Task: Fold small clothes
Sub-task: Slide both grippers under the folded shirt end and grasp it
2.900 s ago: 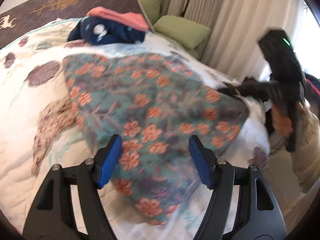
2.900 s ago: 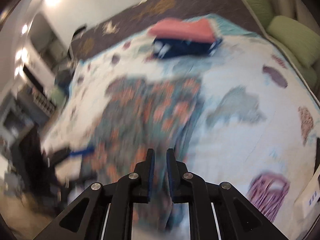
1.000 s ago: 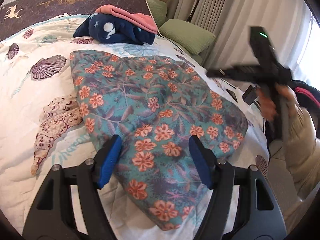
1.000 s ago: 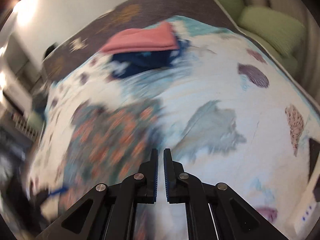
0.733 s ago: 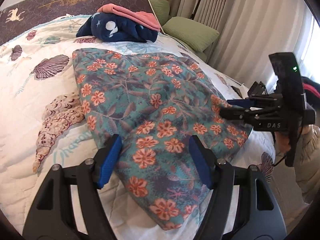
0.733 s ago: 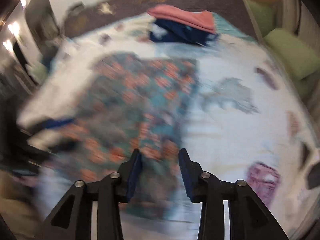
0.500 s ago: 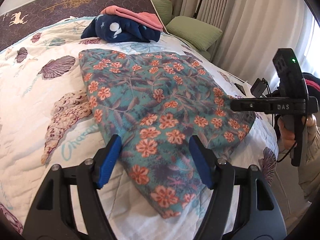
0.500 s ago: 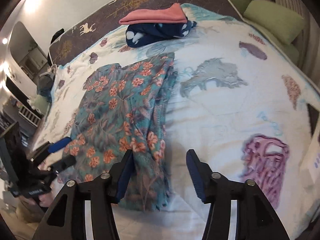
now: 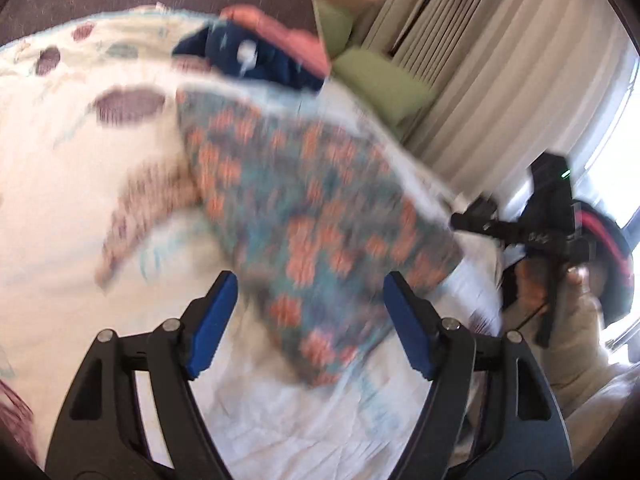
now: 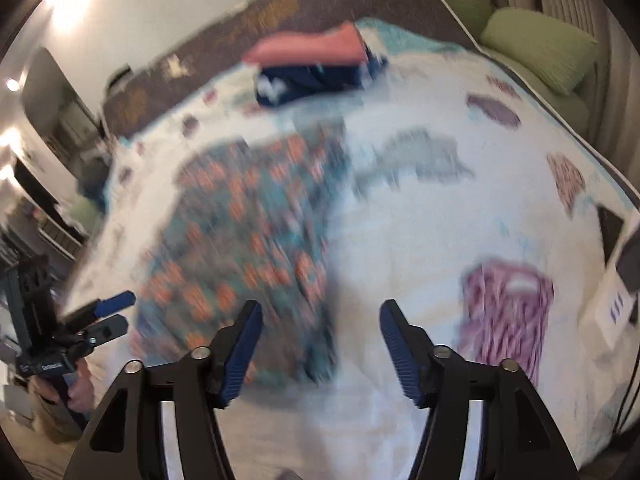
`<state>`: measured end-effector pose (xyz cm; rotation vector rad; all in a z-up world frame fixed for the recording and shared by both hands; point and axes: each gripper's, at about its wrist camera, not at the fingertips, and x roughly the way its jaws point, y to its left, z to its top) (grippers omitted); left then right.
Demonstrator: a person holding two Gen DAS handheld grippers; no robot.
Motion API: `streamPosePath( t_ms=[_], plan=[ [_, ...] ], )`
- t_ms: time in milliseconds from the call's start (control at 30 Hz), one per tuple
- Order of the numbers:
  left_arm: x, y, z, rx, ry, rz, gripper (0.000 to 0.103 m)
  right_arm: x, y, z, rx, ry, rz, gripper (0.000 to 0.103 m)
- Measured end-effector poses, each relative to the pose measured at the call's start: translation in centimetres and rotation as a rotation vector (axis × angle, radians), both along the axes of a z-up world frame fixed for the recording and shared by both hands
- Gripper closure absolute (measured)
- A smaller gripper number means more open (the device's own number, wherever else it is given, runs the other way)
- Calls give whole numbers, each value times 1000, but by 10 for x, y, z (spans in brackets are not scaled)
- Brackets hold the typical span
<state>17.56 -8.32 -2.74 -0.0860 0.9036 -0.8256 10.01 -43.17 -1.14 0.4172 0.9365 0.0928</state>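
Both grippers' fingers spread, just opened wider, nothing pinched: left gripper (image 9: 310, 320), right gripper (image 10: 320, 338). Teal floral cotton garment (image 10: 248, 236) at 11 o'clock of right fingers. Risk: hasty regrasp catches white patterned quilt (image 10: 420, 240), drags fold askew.

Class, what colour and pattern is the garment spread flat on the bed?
The garment is teal with orange-pink flowers, seen best in the left wrist view.

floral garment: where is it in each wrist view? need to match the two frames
Left wrist: floral garment fills the centre, running down toward the lower right, flat on the bedspread.
Right wrist: floral garment sits centre-left.
Shared landmark: pink-on-navy folded pile, beyond the garment in both.
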Motion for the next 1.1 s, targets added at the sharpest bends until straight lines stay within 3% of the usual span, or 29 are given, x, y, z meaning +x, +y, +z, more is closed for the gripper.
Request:
streamPosePath(
  t_ms=[33,133,233,433,633,900,1100],
  plan=[
    [3,0,5,3,-18,11,27,6,-3,4,23,-16,-1,26],
    [19,-4,7,29,-34,37,27,30,-8,4,68,-17,16,23],
    [35,-12,-4,42,13,39,27,50,-10,-6,84,8,3,23],
    [63,-23,-32,53,102,42,27,80,-2,-31,120,70,84,23],
    [95,-37,-44,63,129,43,27,108,2,-42,135,64,156,21],
    [125,-48,-59,23,140,-23,27,148,-6,-52,237,26,238,16],
    [146,-50,-68,-61,177,-50,27,170,-11,-61,363,-30,330,16]
  ],
)
